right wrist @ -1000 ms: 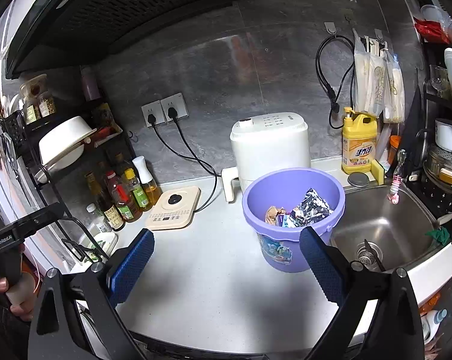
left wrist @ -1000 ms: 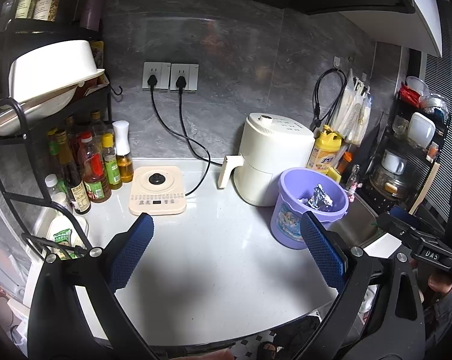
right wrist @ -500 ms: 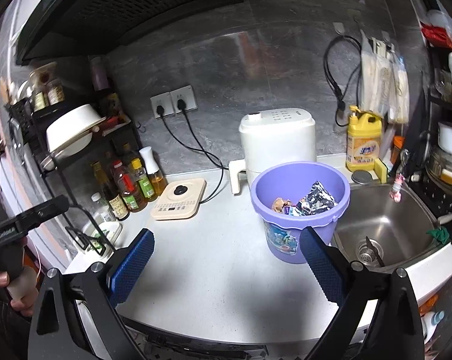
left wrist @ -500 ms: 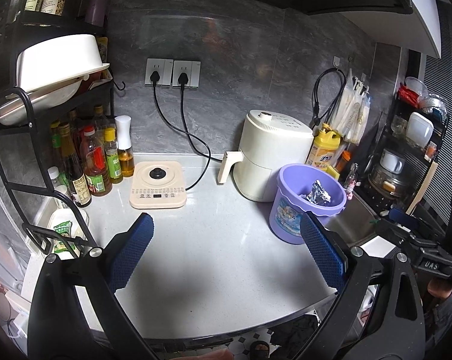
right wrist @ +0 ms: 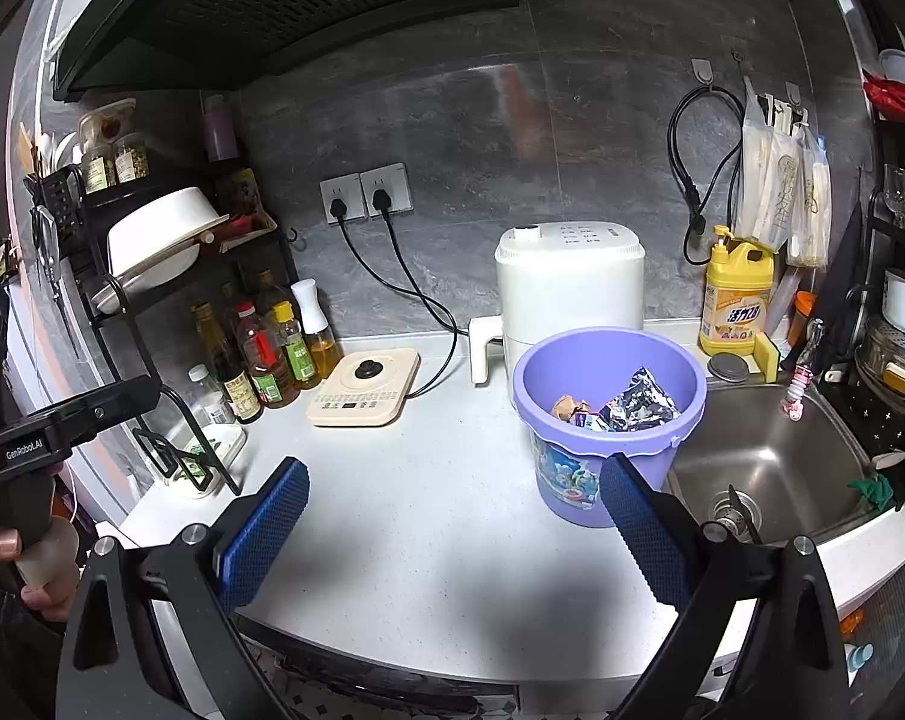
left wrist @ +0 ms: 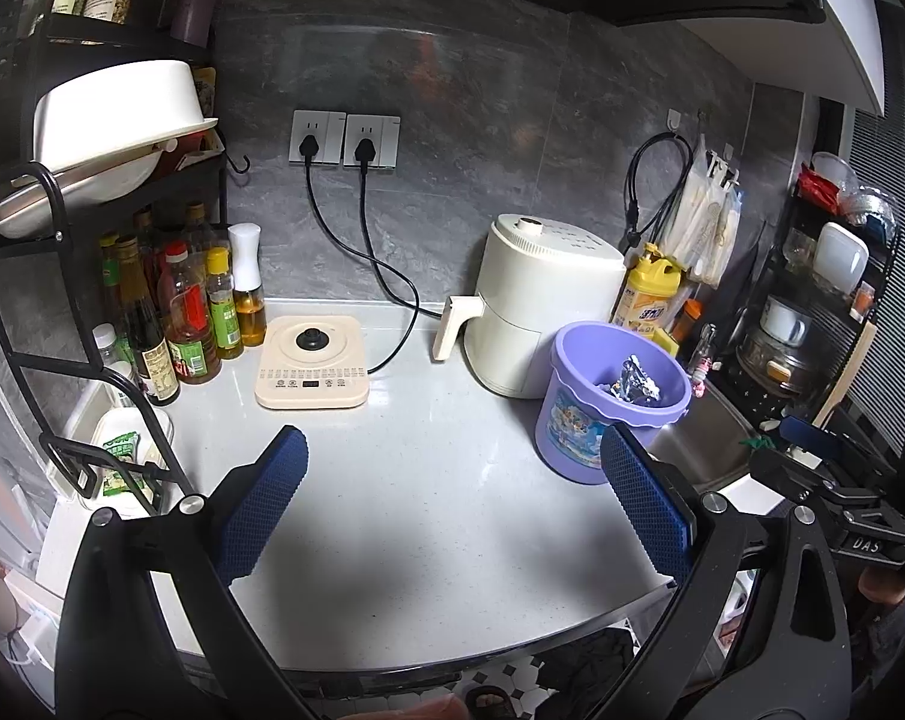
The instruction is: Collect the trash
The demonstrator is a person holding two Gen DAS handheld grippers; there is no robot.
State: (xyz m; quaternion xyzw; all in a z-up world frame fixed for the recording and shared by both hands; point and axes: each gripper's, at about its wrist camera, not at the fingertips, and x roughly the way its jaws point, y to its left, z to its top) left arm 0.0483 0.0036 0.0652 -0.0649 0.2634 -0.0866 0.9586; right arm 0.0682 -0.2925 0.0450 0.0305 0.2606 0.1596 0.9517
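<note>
A purple bucket stands on the white counter in front of the air fryer, beside the sink. Inside it lie a crumpled silver wrapper and smaller bits of trash. My left gripper is open and empty above the counter's front, with the bucket just past its right finger. My right gripper is also open and empty; its right finger overlaps the bucket's lower side in that view. Each gripper shows at the edge of the other's view, held by a hand.
A white air fryer and a cream induction cooker sit at the back, plugged into wall sockets. Sauce bottles and a black rack fill the left. The steel sink and a yellow detergent jug are on the right.
Both grippers have pulled back and up from the counter, so the bucket and appliances look smaller and farther. Both stay open and empty.
</note>
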